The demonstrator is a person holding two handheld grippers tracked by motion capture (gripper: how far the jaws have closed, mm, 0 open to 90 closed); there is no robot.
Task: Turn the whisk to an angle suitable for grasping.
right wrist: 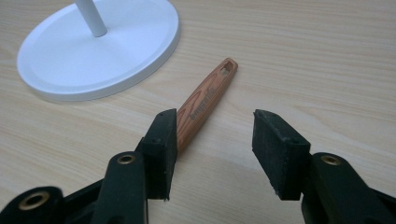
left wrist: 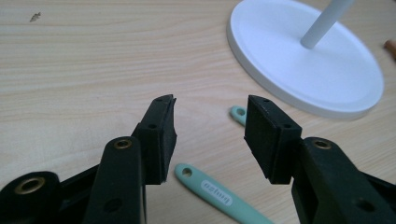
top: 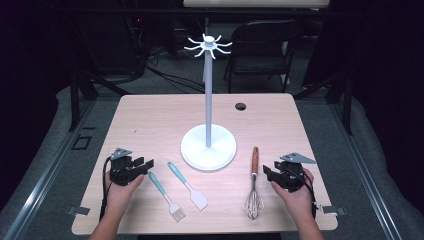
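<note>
Fingers [left wrist: 161, 135] of the left gripper [top: 134, 167] are spread and empty just beside the mint-green plastic brush [top: 165, 194]; right gripper [top: 281, 174] also spread near the wooden-handled wire whisk [top: 254, 185]. Approach step; next needs closing on a handle

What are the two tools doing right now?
Left tool: open, holding nothing.
Right tool: open, holding nothing.

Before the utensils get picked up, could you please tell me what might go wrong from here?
1. The teal-handled pastry brush and teal-handled spatula lie close together; the open left gripper may nudge one while taking the other.
2. The wood-handled wire whisk lies flat, so the open right gripper could scrape the wooden table.
3. The tall white hook stand might tip if knocked.
</note>
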